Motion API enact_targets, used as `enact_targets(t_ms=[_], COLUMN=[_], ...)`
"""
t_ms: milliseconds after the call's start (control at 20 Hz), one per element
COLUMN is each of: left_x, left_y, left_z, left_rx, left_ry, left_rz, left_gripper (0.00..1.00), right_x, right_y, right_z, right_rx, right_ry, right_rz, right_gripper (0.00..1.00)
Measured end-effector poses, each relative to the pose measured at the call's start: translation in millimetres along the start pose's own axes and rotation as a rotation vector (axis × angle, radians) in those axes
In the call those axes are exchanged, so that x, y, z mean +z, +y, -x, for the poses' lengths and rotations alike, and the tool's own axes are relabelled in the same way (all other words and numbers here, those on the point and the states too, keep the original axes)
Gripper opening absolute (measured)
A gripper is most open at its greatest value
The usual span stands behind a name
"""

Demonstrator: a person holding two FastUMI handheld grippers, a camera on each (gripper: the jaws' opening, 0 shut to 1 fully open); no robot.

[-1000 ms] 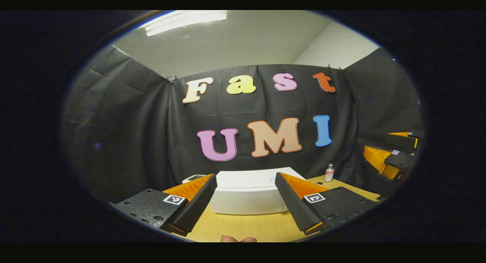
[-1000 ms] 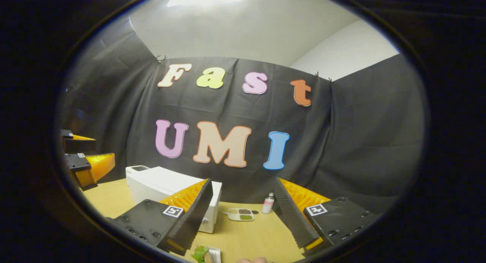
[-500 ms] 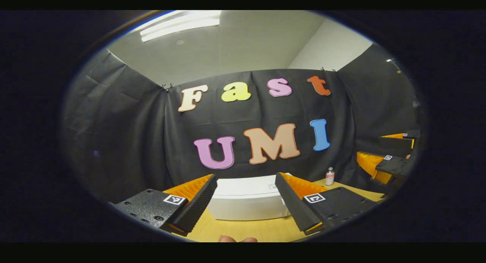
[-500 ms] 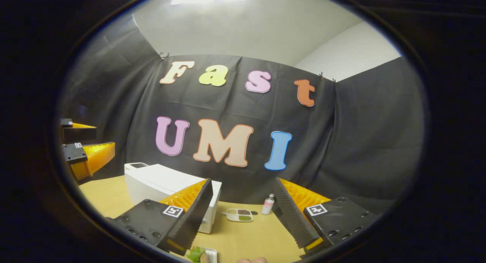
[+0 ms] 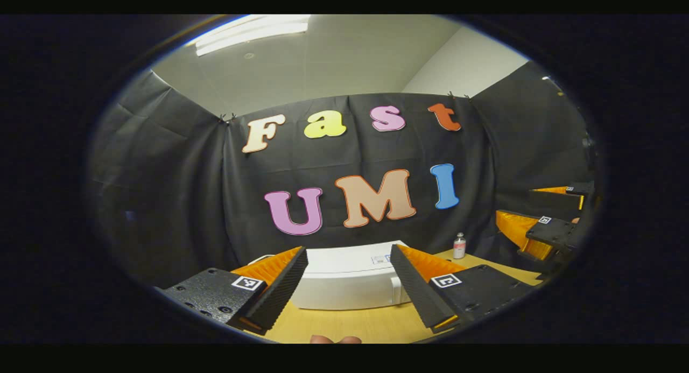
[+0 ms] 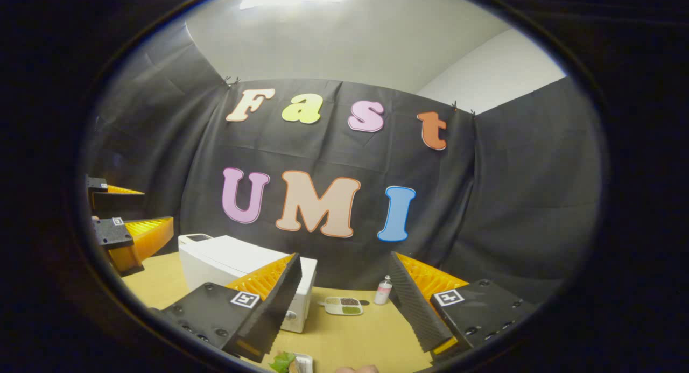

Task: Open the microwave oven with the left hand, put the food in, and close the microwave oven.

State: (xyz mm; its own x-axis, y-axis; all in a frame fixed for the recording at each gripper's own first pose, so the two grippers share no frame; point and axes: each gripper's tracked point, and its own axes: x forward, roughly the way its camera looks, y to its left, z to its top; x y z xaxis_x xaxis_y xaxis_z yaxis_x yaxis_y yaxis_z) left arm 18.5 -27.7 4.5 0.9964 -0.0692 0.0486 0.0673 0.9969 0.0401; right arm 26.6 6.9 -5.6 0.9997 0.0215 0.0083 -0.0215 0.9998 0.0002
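The white microwave (image 5: 344, 287) stands on the wooden table (image 5: 350, 324) with its door shut, straight ahead of my left gripper (image 5: 349, 252), which is open, empty and short of it. The right gripper view has the microwave (image 6: 231, 260) to the left. A white plate of food with a green leaf (image 6: 293, 362) lies at the bottom edge, just below my open, empty right gripper (image 6: 344, 257). The left gripper (image 6: 129, 227) hangs at the far left there. The right gripper (image 5: 538, 227) is at the far right of the left gripper view.
A small bottle (image 6: 383, 290) and a divided tray (image 6: 343, 305) with dark and green fillings stand at the back of the table (image 6: 355, 335), right of the microwave. The bottle (image 5: 459, 246) is near the black cloth wall. A fingertip (image 5: 336, 339) peeks in at the bottom.
The left gripper view has swung a little, so the wall and microwave sit slightly further left. In the right gripper view the left gripper has drifted a bit right and down. Both stay open.
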Motion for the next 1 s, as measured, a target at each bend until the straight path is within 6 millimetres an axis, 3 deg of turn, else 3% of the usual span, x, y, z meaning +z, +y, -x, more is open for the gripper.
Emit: enact_targets(t_ms=[250,600,750,1000], left_x=[-1.8,-22.0,-36.2,-65.3], left_y=[3.3,8.1,5.7,-14.3], left_z=[-1.4,-13.5,-19.9,-39.9], left_rx=[0.011,0.019,0.01,-0.061], left_ry=[0.003,0.044,0.065,0.085], left_rz=[-0.012,-0.012,0.003,0.073], left_gripper=[0.98,0.98,0.98,0.98], right_x=[-3.1,-4.6,-9.3,-16.1], right_y=[1.9,0.7,-7.6,-33.2], right_z=[-2.6,-5.2,-5.9,-2.0], right_rx=[0.001,-0.003,-0.018,-0.075], right_ry=[0.009,0.014,0.024,0.059], right_rz=[0.001,0.0,0.01,0.017], right_gripper=[0.97,0.97,0.97,1.0])
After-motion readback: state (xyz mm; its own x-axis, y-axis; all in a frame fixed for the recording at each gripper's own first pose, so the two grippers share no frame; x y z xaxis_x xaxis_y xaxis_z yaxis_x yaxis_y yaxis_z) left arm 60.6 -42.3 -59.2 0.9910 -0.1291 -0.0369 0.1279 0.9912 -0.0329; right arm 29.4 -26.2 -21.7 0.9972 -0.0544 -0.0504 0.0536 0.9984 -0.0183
